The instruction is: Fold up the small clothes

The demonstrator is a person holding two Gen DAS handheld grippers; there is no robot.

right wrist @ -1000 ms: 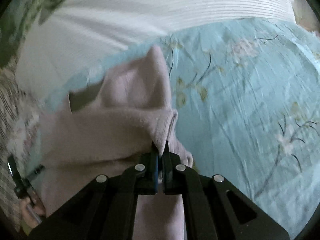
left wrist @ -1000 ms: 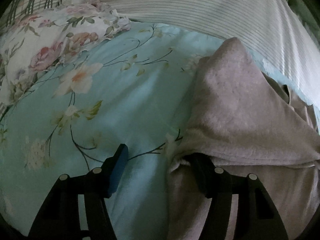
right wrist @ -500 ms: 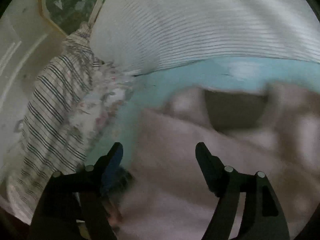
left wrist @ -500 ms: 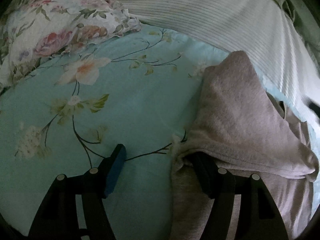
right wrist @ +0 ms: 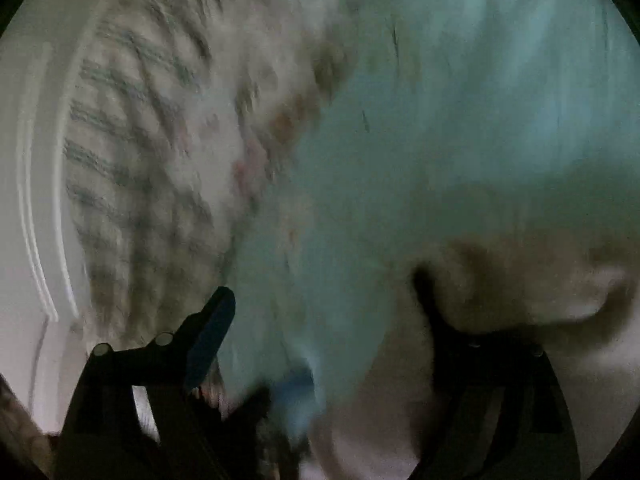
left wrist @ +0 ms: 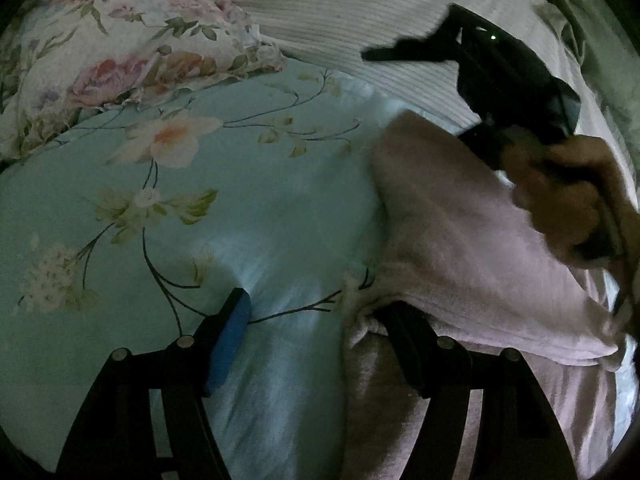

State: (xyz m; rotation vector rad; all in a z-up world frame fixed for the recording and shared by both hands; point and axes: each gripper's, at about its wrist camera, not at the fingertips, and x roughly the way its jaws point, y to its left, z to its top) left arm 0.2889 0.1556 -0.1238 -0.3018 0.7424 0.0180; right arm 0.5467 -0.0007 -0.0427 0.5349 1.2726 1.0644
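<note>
A pale pink fleecy garment (left wrist: 460,248) lies folded over on the light blue floral bedsheet (left wrist: 248,208), at the right of the left wrist view. My left gripper (left wrist: 320,320) is open; its right finger (left wrist: 404,340) sits under the garment's folded edge, its left finger rests on the sheet. My right gripper (left wrist: 400,54) shows in the left wrist view, held by a hand above the garment's far side. In the blurred right wrist view the right gripper (right wrist: 324,308) is open and empty, with the garment (right wrist: 532,276) at its right finger.
A floral pillow (left wrist: 120,56) lies at the far left, with a white ribbed blanket (left wrist: 360,12) behind the garment. The right wrist view shows a striped cloth (right wrist: 132,152) and a white wall (right wrist: 24,184) on the left.
My right gripper let go of the garment's corner, opened and swung left over the garment. It has come into the left wrist view. The left gripper stayed open at the fold.
</note>
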